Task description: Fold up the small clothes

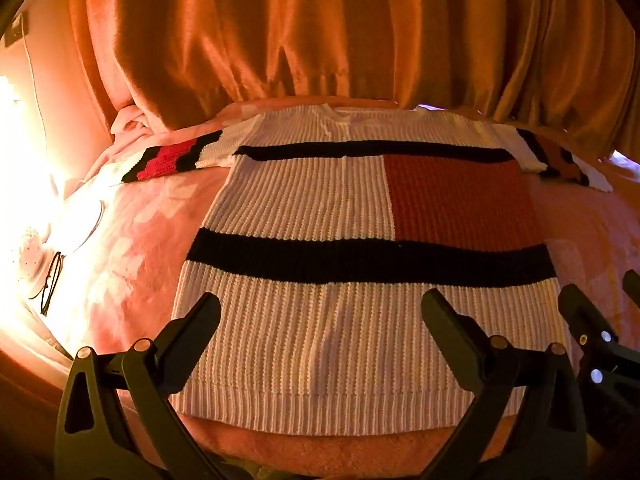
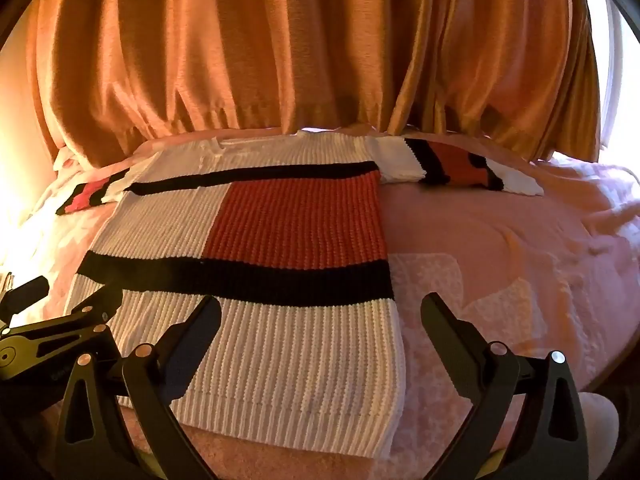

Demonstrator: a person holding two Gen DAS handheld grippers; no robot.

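I'm in a home bedroom, pink flowered blanket (image 2: 520,248) spread over a bed, heavy orange curtains (image 2: 280,48) behind, glaring lamp (image 1: 12,168) at left, glasses (image 1: 52,280) lying beside it

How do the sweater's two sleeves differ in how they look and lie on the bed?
The left sleeve shows a pinkish-red band between black stripes; the right sleeve shows an orange-brown one. The left sleeve ends near the bright lamp-side edge, while the right sleeve ends in a white cuff on the open pink blanket. Both lie flat, spread outward from the sweater, untouched by either gripper.
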